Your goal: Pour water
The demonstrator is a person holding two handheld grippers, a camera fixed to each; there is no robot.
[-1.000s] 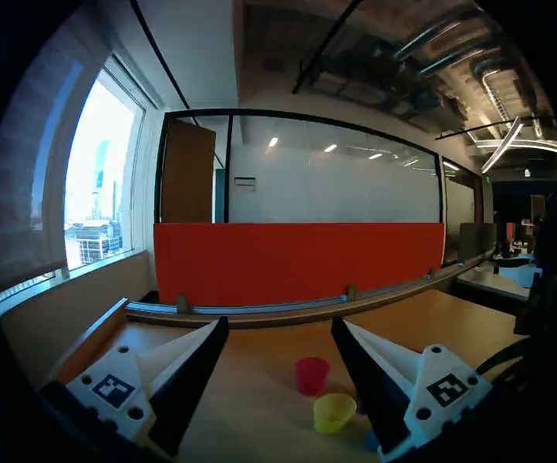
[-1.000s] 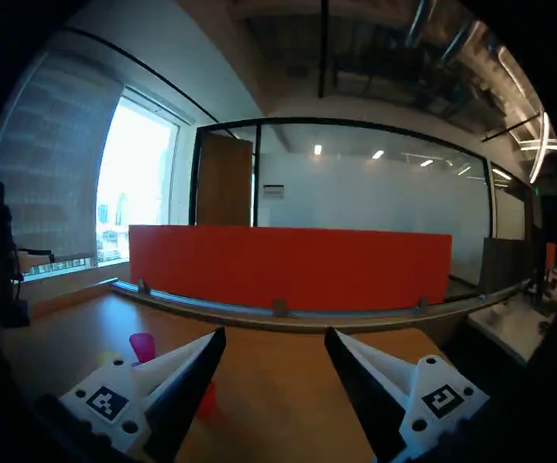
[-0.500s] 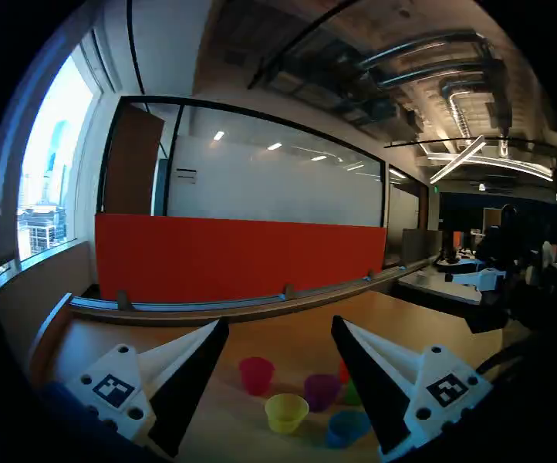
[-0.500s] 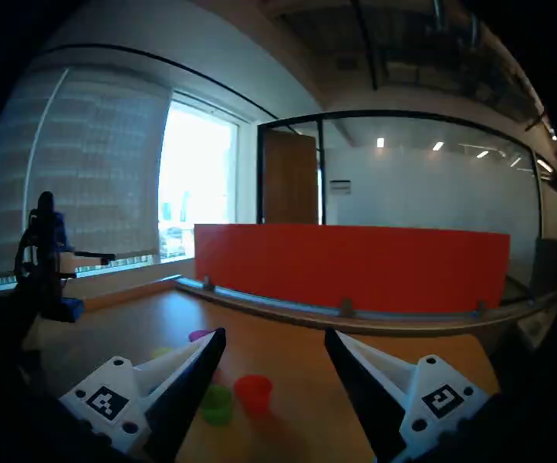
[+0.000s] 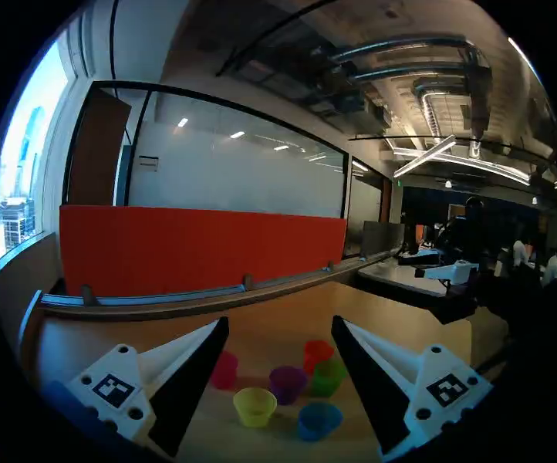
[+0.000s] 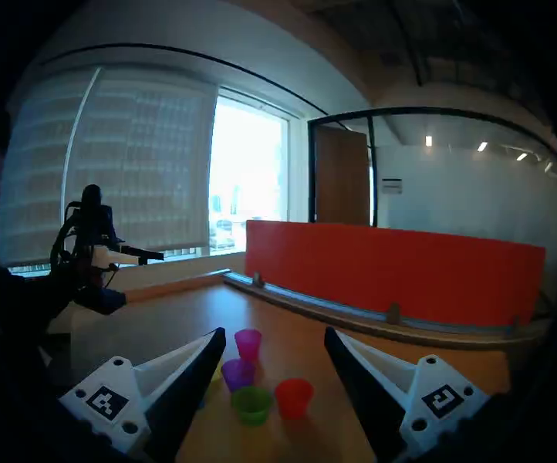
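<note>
- Your left gripper (image 5: 278, 320) is spread open and empty; 6 coloured cups (image 5: 287, 383) stand clustered on the wooden desk (image 5: 278, 305) ahead of it.
- Your right gripper (image 6: 274, 332) is also open and empty, facing the same cups (image 6: 251, 403).

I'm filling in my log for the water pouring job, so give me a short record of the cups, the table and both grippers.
table: wood top, red divider along its far edge
cups: six, upright, clustered: pink cup, purple cup, red cup, green cup, yellow cup, blue cup
contents: cannot tell
left gripper: open, empty, aimed at the cups
right gripper: open, empty, aimed at the cups
</note>
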